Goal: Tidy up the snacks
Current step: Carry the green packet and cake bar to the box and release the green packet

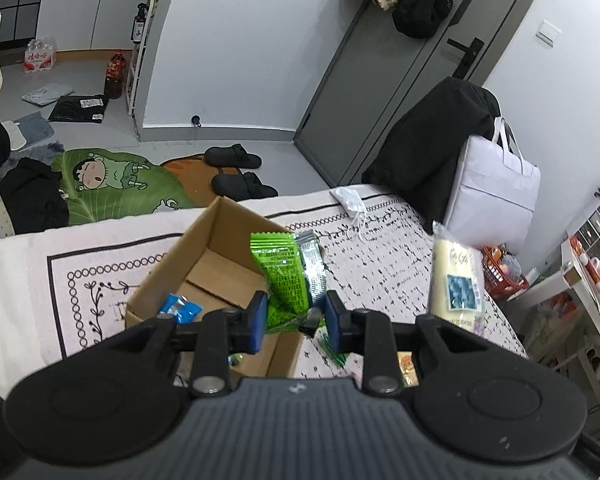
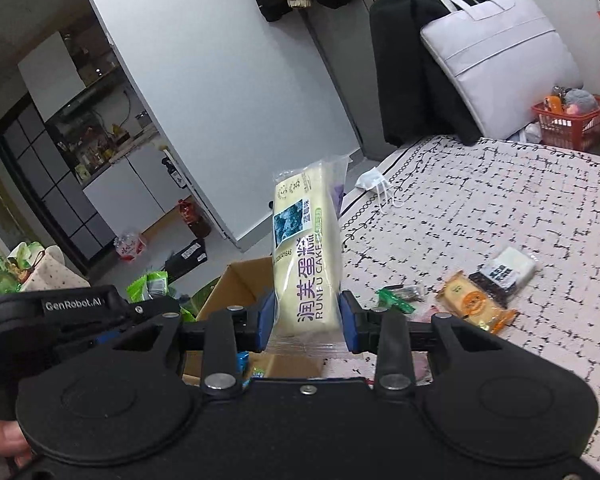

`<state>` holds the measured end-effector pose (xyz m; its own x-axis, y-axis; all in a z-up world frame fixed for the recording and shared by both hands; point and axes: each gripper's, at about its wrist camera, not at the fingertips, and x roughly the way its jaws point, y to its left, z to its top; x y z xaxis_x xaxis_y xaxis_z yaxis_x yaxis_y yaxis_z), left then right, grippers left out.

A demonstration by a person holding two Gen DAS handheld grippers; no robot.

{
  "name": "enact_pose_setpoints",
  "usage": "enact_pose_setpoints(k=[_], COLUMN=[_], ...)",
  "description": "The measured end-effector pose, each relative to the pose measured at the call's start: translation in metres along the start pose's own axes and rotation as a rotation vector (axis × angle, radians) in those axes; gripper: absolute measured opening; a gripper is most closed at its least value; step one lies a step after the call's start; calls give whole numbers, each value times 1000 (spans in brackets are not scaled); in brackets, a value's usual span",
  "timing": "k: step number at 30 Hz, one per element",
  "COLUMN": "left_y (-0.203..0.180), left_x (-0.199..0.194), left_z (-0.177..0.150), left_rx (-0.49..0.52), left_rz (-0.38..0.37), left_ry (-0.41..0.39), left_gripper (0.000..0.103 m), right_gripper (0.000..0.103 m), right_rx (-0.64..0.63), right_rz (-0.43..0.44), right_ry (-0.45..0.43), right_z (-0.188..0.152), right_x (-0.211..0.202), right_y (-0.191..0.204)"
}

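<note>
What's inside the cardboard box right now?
In the cardboard box, a blue snack packet lies near the front corner on bare cardboard. The left gripper and its green packet hide the box's right part.

Even, soft indoor light, faint shadows, strong fisheye bending at edges, slight motion blur.

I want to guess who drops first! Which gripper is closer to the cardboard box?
Left. The left gripper holds its green snack packet right over the cardboard box. The right gripper holds the cake pack beside the box's edge, slightly farther.
</note>
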<state>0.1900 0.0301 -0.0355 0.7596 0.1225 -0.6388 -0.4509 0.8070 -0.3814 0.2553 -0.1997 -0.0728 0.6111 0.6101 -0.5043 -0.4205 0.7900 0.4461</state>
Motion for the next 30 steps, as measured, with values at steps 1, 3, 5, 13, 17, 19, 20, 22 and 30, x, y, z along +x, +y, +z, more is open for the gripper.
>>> enact_pose_setpoints(k=[1, 3, 5, 13, 17, 19, 20, 22, 30], left_y=[2, 7, 12, 36, 44, 47, 48, 51, 63], left_x=[1, 4, 7, 30, 40, 44, 46, 49, 67], left_z=[1, 4, 7, 14, 17, 20, 21, 23, 26], left_rx=[-4, -10, -18, -40, -44, -49, -51, -53, -95], left_rz=[-3, -8, -10, -16, -17, -17, -17, -18, 6], left_ry=[1, 4, 8, 48, 69, 76, 78, 84, 139], left_gripper=[29, 29, 29, 29, 29, 29, 29, 29, 37], right_gripper=[34, 33, 30, 0, 4, 14, 21, 45, 59], right_rx=[-2, -3, -4, -31, -20, -23, -29, -25, -45], right_rz=[2, 12, 29, 30, 9, -1, -9, -33, -67], right_ry=[-2, -10, -13, 55, 173, 220, 251, 311, 474], right_z=[0, -1, -2, -8, -15, -20, -24, -31, -61], right_x=[2, 6, 10, 42, 58, 64, 66, 72, 87], right_y=[2, 5, 8, 16, 16, 16, 17, 17, 25])
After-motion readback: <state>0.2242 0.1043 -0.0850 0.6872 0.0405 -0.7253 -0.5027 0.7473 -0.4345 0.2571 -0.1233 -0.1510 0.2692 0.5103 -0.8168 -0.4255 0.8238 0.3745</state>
